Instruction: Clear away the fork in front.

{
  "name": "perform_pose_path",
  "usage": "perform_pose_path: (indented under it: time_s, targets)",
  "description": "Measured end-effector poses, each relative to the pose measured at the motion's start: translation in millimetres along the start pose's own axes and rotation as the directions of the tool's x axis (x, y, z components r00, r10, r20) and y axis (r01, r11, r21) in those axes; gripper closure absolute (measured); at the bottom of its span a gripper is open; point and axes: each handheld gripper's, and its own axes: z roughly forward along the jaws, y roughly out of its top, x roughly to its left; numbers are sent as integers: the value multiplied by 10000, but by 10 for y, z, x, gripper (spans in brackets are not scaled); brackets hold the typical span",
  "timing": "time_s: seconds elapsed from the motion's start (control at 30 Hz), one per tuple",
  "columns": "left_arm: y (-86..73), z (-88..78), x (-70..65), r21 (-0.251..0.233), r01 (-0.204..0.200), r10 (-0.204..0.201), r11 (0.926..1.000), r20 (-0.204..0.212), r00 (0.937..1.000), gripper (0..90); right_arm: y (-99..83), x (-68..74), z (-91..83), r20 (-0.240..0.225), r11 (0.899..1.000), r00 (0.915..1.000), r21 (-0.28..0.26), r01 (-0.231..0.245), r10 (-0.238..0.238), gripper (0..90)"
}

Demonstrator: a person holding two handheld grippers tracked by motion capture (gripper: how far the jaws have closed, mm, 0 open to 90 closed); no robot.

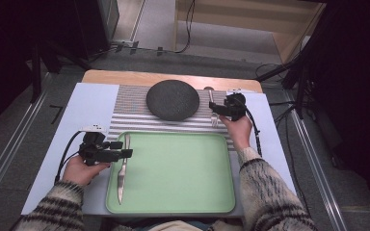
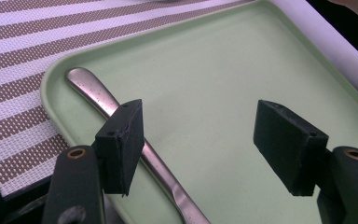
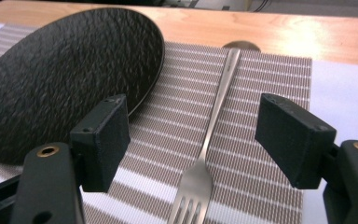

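A steel knife lies along the left side of the pale green tray, its handle end toward the striped mat. My left gripper hovers over that handle with its jaws wide open; one pad stands in front of the handle and nothing is gripped. A steel fork rests on the striped placemat, right of the black plate. My right gripper is open above the fork, its pads either side of the shaft without touching it.
The tray sits at the near edge of a table covered by a pale sheet; a strip of bare wood runs along the far edge. Cables trail from both grippers. Beyond the table are floor rails and dark equipment.
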Motion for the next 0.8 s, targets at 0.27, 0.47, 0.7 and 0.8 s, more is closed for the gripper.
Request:
perform_pose_path:
  time_s: [0.27,0.47,0.7,0.8]
  targets:
    - [1,4,0,37,-61,61,10000,26,10000,342,72,36,127,241,9997,9995,-148,189,-185,247]
    - [2,7,3,65,-61,61,10000,30,10000,342,116,-6,237,388,10000,9992,-49,-8,10,252]
    - [1,15,5,97,-50,49,9999,53,10000,342,203,-51,339,600,10000,9982,70,-39,35,261]
    - [0,14,5,94,-57,56,9999,44,10000,342,231,-70,387,715,9998,9974,195,-42,28,262]
